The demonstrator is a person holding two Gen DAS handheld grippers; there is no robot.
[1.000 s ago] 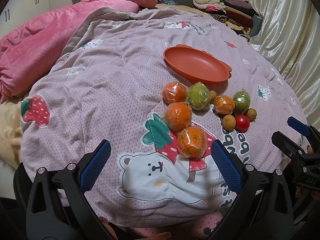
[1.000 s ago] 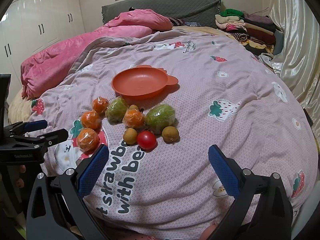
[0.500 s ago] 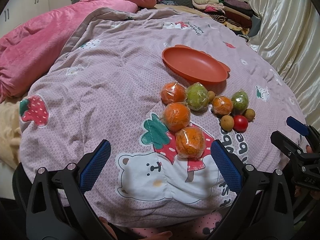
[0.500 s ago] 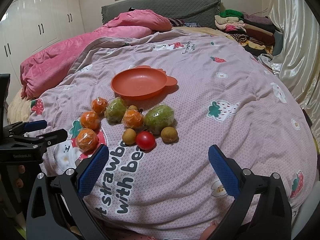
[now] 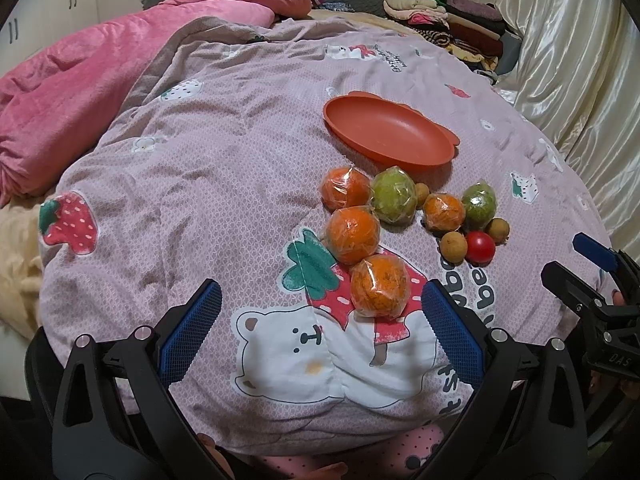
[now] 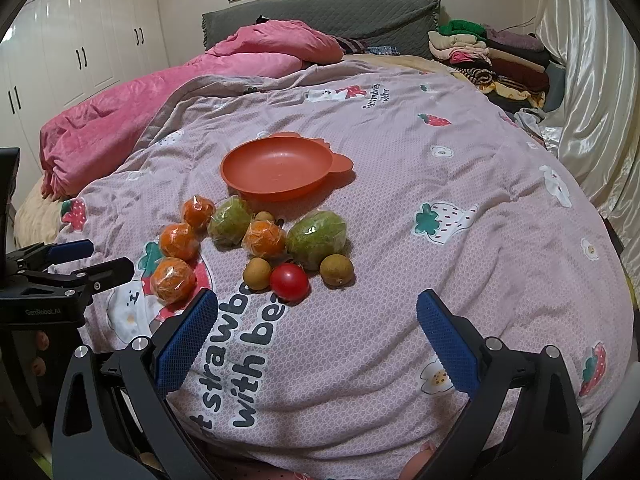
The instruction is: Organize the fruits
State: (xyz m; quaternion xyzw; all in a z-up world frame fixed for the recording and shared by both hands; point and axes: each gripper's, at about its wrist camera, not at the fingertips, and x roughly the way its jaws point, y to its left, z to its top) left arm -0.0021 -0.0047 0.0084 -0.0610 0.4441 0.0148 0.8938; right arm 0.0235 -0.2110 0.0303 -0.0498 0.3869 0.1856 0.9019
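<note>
Fruits lie on a pink quilt in front of an empty orange plate (image 5: 386,136) (image 6: 276,168). Several plastic-wrapped oranges, the nearest (image 5: 380,286) (image 6: 174,280), sit at the left of the group. Two wrapped green fruits (image 5: 392,196) (image 6: 316,238), a red tomato (image 5: 480,246) (image 6: 289,281) and small brown longans (image 5: 453,246) (image 6: 337,270) lie beside them. My left gripper (image 5: 320,332) is open and empty, its jaws just short of the nearest orange. My right gripper (image 6: 318,340) is open and empty, just short of the tomato.
A pink duvet (image 6: 160,104) is heaped at the far left. Folded clothes (image 6: 492,56) are stacked at the back right, by a cream curtain (image 6: 592,80). White wardrobes (image 6: 80,48) stand at the left. The bed's front edge is under both grippers.
Both grippers have stayed nearly still, with only a slight drift of view. No fruit has moved.
</note>
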